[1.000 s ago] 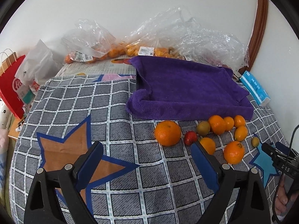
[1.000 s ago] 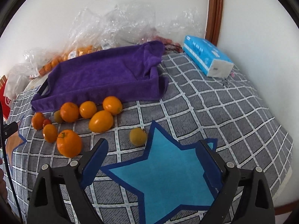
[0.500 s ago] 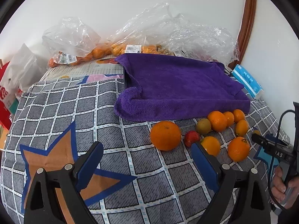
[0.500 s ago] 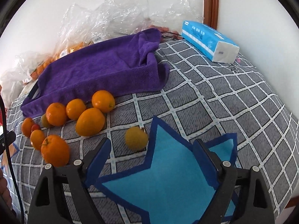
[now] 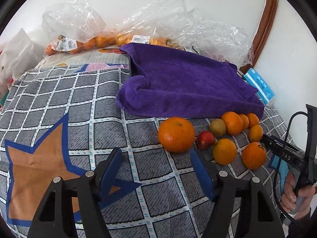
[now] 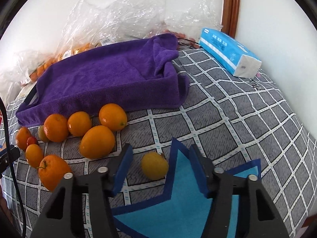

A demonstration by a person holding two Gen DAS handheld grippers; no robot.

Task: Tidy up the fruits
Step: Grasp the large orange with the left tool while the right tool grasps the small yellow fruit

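Both fingers narrowed yet open, small yellow fruit [image 6: 154, 165] now between right fingers [image 6: 123, 165].

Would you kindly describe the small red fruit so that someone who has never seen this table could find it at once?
Start at the purple towel on the checked cloth; a cluster of loose fruit lies along its near edge. The red fruit sits inside that cluster, just beside the largest orange. It is the only red one and among the smallest; the rest are orange, yellow or greenish.

My right gripper [image 6: 160, 165], jaws just narrowing, frames a small yellow fruit [image 6: 154, 165] untouched on the checked cloth [image 6: 227, 119].
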